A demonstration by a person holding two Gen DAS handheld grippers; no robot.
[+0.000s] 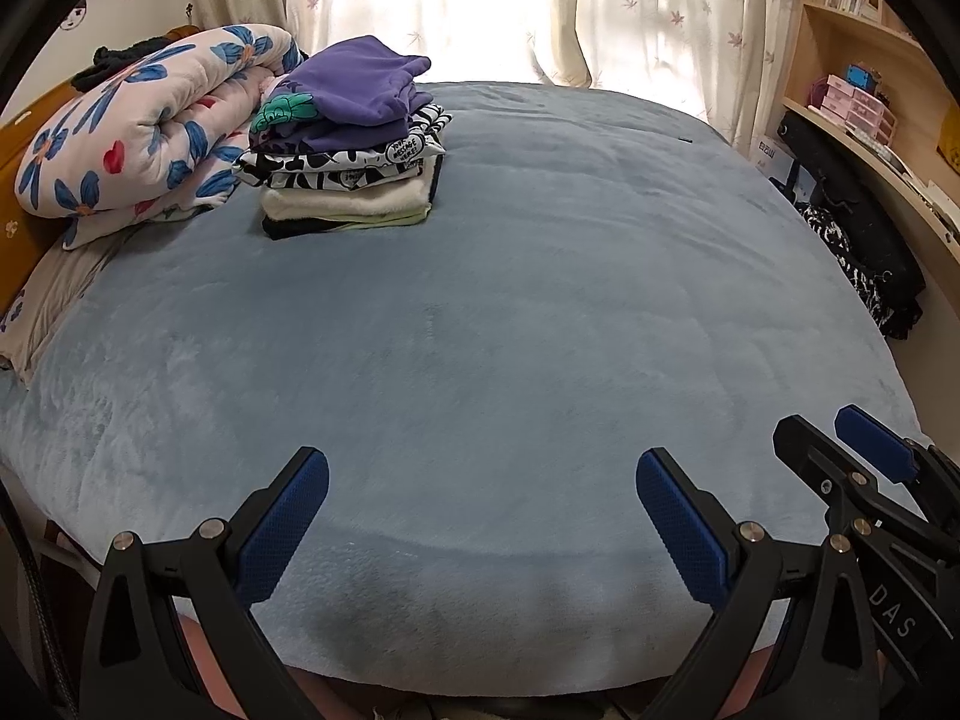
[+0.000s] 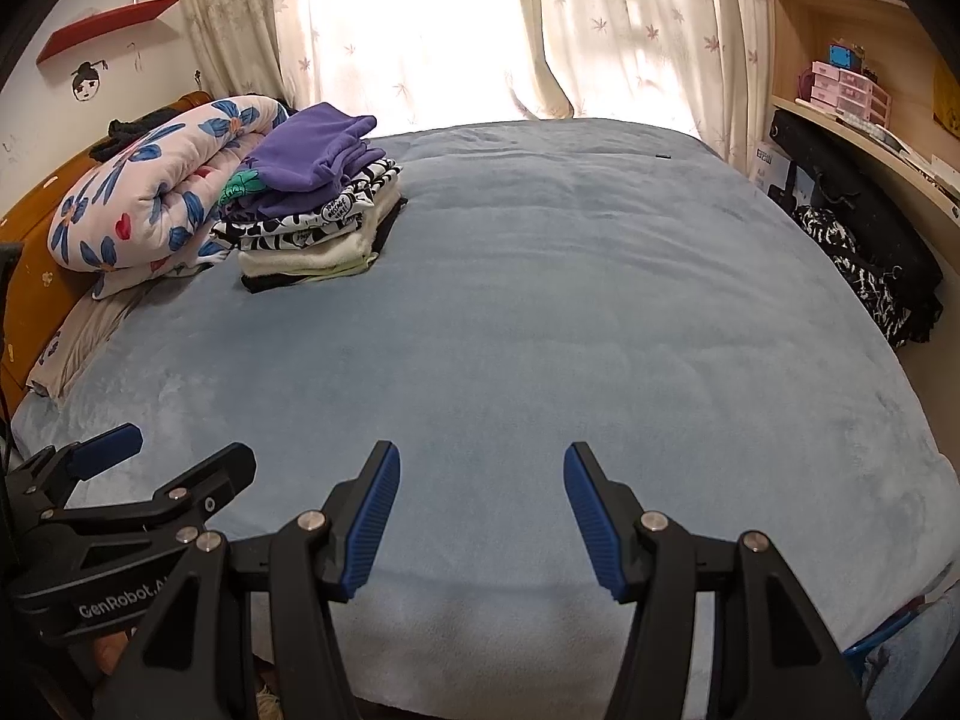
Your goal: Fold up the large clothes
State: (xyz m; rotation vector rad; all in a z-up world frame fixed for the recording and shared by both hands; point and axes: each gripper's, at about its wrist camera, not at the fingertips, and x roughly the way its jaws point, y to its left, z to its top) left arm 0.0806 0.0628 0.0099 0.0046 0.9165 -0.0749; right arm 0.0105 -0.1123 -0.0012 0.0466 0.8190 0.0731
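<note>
Clothes (image 1: 345, 138) are lying folded in a stack at ten o'clock on the bed (image 1: 510, 312). Being soft and light, they are probably best gripped at edges. Left gripper (image 1: 483, 501) and right gripper (image 2: 480, 498) are hovering wide, holding nothing.
</note>
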